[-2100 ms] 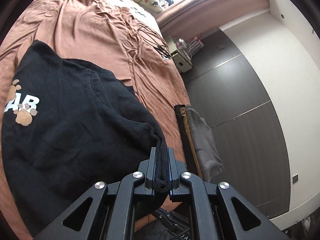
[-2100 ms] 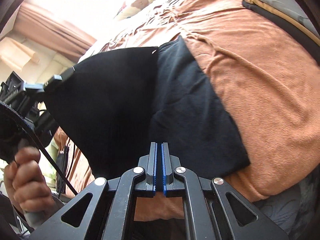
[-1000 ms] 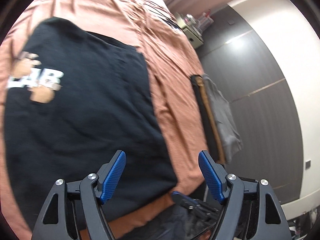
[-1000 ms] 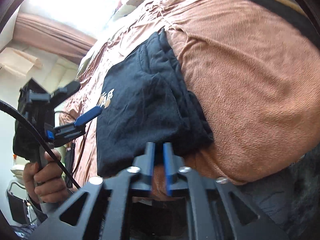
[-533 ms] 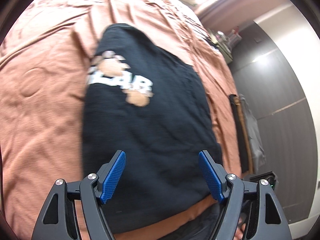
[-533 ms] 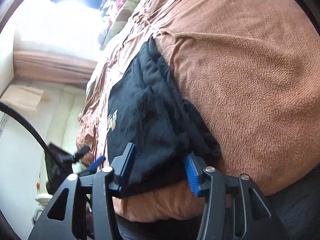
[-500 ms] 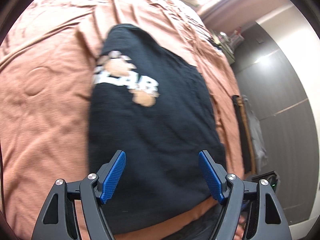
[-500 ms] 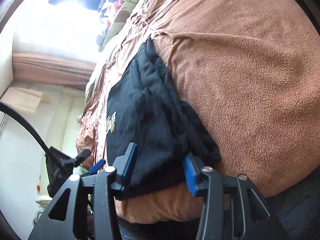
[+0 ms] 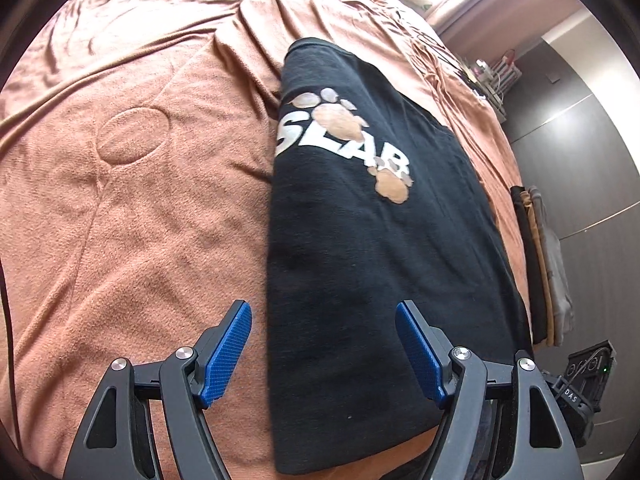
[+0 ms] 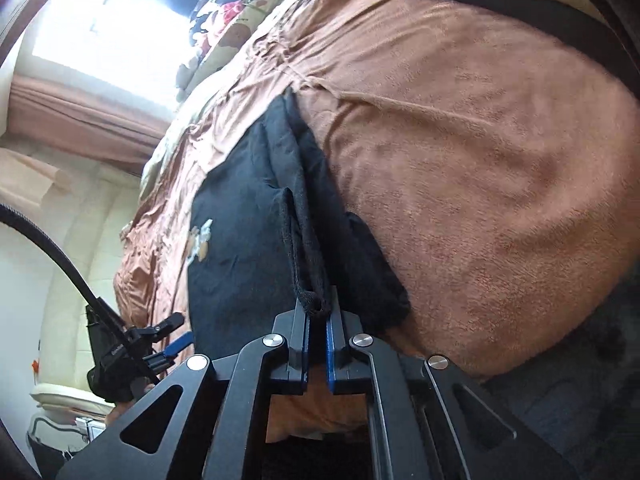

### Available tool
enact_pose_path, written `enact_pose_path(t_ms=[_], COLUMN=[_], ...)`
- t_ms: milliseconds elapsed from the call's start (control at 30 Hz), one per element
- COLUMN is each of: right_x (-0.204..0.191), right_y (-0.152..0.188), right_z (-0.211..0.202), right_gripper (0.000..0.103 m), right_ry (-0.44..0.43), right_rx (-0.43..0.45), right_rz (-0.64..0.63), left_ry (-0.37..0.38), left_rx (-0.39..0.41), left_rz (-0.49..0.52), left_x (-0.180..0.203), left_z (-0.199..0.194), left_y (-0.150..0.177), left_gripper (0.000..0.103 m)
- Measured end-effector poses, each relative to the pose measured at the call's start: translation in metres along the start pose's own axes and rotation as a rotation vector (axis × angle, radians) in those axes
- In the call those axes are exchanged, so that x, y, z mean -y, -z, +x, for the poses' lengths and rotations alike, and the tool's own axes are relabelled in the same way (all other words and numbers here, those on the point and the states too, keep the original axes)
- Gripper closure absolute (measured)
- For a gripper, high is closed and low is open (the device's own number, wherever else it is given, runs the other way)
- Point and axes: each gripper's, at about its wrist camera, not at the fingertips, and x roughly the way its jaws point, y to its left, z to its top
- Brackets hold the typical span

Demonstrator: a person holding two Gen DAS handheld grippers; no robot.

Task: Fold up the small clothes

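left gripper [image 9: 323,350] let go, now wide open over black shirt [image 9: 372,240] at frame centre, right gripper [image 10: 317,322] just pinched its hem, lower centre, so prob next fold.

Matt black cloth shirt [image 9: 380,264] w/ fuzzy brown blanket [image 9: 132,208] (terry-like).

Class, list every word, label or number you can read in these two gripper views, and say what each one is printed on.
"SLAB" in white letters, with tan paw prints, on the black shirt, left wrist view.
"DAS" in small white letters on the black device at the lower right edge, left wrist view.
Right wrist view: the shirt's print is too small and skewed to read; small lettering on the left gripper is blurred.
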Motion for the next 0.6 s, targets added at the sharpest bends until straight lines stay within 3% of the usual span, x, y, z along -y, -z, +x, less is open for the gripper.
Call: enact_pose_path(t_ms=[133,300,600], right_x=[0.008,0.002,-0.008], right_y=[0.001,0.001,0.01], right_z=[-0.001,-0.009,-0.012], right_gripper=[0.101,0.101,0.101], right_ry=[0.029,0.061,0.123], right_rx=[-0.005,0.009,0.001], right_rz=[-0.008,-0.024,-0.075], left_ry=[-0.008,0.002,0.081], left_rx=[-0.013,-0.039,-0.087], left_rz=[-0.013,-0.022,-0.048], left_x=[-0.011,-0.021,-0.031], left_z=[0.002,0.0,-0.003], left_y=[0.004,0.011,0.028], left_gripper=[0.028,0.042,0.055])
